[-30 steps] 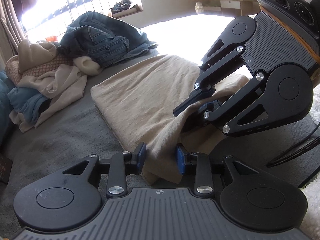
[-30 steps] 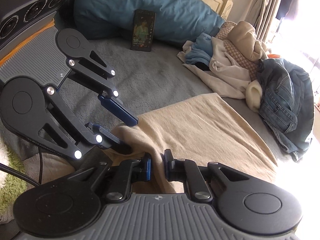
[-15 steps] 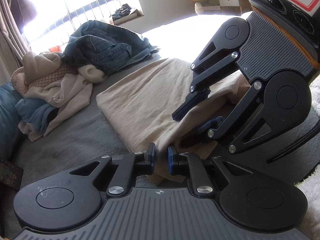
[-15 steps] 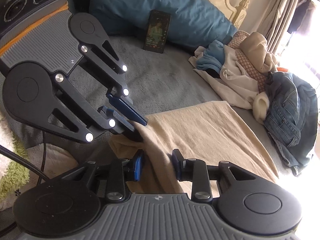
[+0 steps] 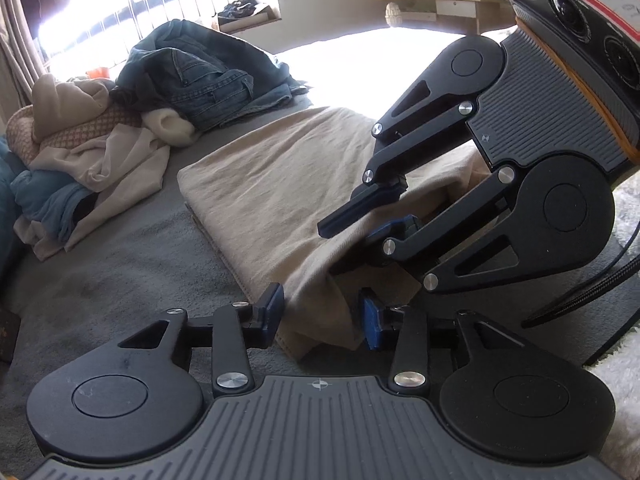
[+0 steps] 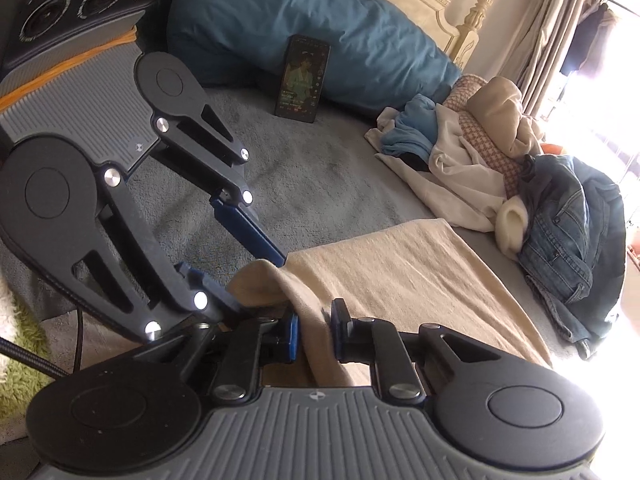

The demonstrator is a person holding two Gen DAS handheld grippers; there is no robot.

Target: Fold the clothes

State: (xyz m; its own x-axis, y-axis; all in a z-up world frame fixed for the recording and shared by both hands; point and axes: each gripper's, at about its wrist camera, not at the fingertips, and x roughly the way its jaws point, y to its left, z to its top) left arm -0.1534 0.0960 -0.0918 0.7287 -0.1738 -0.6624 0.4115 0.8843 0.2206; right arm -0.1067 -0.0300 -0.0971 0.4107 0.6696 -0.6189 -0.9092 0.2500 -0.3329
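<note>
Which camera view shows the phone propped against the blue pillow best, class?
The right wrist view: the phone stands upright against the blue pillow, lit screen facing the camera. The left wrist view does not show it, looking instead toward the window and the jeans.
</note>
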